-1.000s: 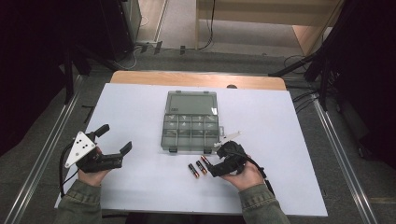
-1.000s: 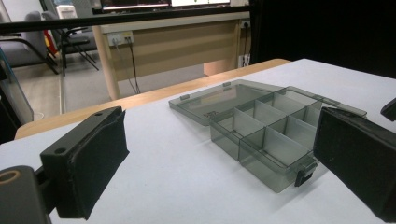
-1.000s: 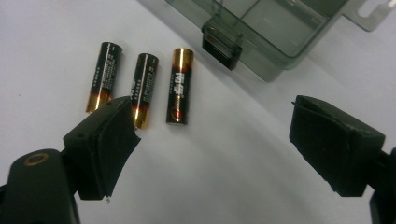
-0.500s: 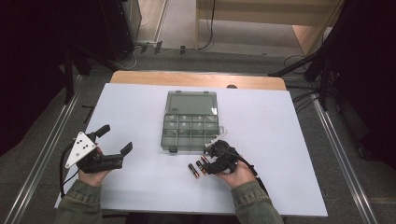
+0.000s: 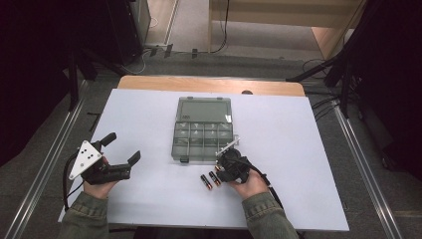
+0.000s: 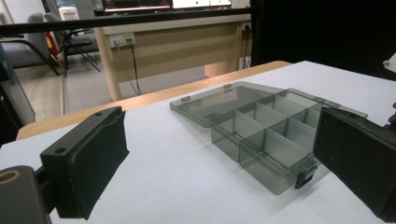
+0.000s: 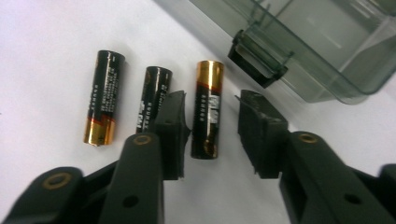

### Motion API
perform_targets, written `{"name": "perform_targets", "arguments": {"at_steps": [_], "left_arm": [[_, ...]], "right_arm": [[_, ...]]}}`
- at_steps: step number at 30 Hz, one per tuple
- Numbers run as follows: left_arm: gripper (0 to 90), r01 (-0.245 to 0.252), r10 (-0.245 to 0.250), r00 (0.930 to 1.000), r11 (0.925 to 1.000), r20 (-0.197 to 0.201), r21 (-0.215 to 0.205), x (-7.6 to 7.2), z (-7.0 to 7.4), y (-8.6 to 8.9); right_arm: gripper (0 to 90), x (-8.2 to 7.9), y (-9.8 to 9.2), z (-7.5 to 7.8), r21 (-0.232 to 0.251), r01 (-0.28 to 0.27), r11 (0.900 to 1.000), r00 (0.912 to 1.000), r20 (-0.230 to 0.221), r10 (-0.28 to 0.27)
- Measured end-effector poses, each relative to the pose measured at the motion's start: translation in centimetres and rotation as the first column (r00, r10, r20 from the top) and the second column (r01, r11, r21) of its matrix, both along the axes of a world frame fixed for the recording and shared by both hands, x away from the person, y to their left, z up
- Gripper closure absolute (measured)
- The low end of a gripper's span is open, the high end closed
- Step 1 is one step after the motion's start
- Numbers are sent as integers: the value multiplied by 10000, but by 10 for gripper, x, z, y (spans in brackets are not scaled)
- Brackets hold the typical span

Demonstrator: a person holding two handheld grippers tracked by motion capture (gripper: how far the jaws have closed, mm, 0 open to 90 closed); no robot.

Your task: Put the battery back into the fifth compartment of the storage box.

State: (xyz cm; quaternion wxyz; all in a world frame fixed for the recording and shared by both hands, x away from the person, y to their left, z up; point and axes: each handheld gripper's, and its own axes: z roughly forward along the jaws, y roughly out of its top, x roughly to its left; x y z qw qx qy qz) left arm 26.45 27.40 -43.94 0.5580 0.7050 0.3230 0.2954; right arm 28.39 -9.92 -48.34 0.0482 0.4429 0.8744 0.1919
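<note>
Right gripper view: we see our right tool [image 7: 210,123] with its jaws just closing around the black-and-gold cylindrical battery [image 7: 207,108] lying on the white desk [image 7: 46,46], a gap still showing at the right pad, so nothing is gripped yet. Two more black-and-gold batteries [image 7: 103,97] lie just left of it, and the smoky clear plastic compartment box [image 7: 327,51] sits ahead. Our left tool [image 5: 119,155] rests released, well apart.

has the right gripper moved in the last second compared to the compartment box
Yes. The right gripper has shifted slightly left, toward the batteries in front of the compartment box, its fingers closing around one battery.
</note>
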Motion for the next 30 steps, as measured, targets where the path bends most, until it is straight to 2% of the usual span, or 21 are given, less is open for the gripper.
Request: {"name": "perform_targets", "arguments": {"at_steps": [2, 5, 7, 14, 30], "left_arm": [[32, 29, -29, 10000, 10000, -7, 32, 0, 0, 0], [32, 51, -51, 10000, 10000, -5, 33, 0, 0, -1], [32, 52, -52, 10000, 10000, -9, 23, 0, 0, -1], [32, 52, -52, 10000, 10000, 11, -2, 0, 0, -1], [32, 44, -44, 10000, 10000, -41, 29, 0, -1, -1]], "right_arm": [[708, 0, 3, 0, -223, -3, 9998, 10000, 12, 4], [759, 0, 3, 0, -111, 61, 9999, 10000, -64, -62], [774, -1, 4, 0, -228, 250, 9994, 9997, -52, -251], [780, -1, 8, 2, -440, 587, 9973, 9979, -248, -598], [780, -3, 5, 7, -174, 630, 9979, 9975, -311, -635]]}}
